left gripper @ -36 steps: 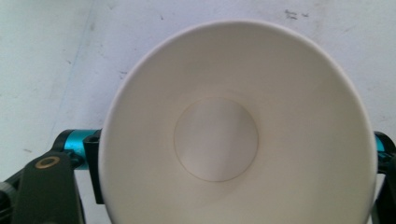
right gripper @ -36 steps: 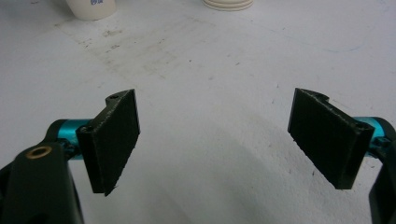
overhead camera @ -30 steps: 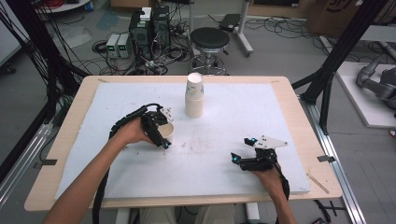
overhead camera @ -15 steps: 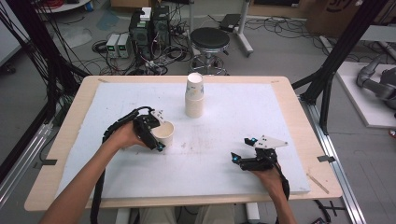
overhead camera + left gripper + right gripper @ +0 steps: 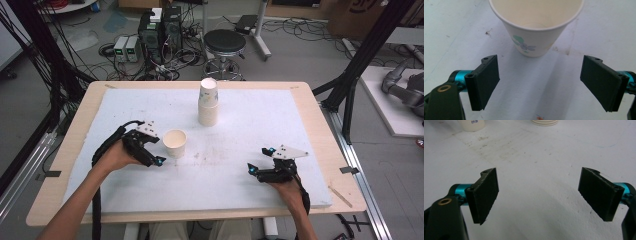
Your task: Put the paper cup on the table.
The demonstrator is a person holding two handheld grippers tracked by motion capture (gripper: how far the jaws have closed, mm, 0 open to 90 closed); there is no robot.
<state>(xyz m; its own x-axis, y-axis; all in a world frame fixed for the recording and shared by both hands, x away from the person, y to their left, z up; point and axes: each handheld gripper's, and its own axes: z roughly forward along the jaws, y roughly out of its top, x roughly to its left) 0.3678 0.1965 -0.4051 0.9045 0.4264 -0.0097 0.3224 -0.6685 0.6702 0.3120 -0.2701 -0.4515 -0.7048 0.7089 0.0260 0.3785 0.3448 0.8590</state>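
Note:
A single paper cup (image 5: 175,143) with a flower print stands upright and empty on the white sheet. In the left gripper view the cup (image 5: 536,27) sits just ahead of the jaw tips, outside the gap. My left gripper (image 5: 159,150) (image 5: 541,73) is open beside it on the left and holds nothing. A stack of paper cups (image 5: 208,102) stands farther back at the table's middle. My right gripper (image 5: 257,161) (image 5: 539,192) rests open at the front right over bare sheet. The single cup's base (image 5: 471,125) and the stack's base (image 5: 545,122) lie far ahead of it.
The white sheet (image 5: 260,120) covers a wooden table (image 5: 305,90), stained near its middle. A black stool (image 5: 226,42) and boxes with cables (image 5: 160,30) stand on the floor behind. Black frame posts (image 5: 360,65) flank the table.
My left gripper has drawn back to the left, away from the single cup, which has stayed where it stood. The right gripper has not moved.

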